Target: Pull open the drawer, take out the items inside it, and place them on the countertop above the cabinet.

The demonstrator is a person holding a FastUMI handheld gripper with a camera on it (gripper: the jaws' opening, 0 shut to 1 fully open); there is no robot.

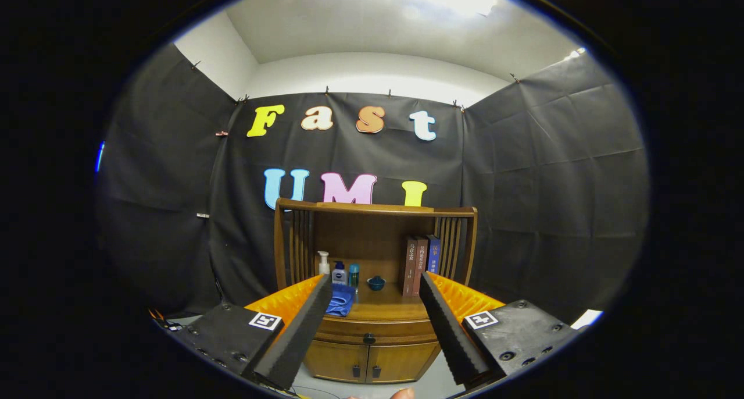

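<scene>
Drawer [372, 331] closed, beyond spread tool [375, 287] fingers.

The drawer [372, 332] is a wide, low front of brown wood with one small dark knob [369, 338] in its middle, and it is fully closed, flush with the cabinet [372, 358]. It lies directly under the countertop [386, 310] and above two small doors, at 12 o'clock ahead between the open fingers [305, 323] of the gripper [375, 329], well apart from them. The things inside cannot be seen.
</scene>
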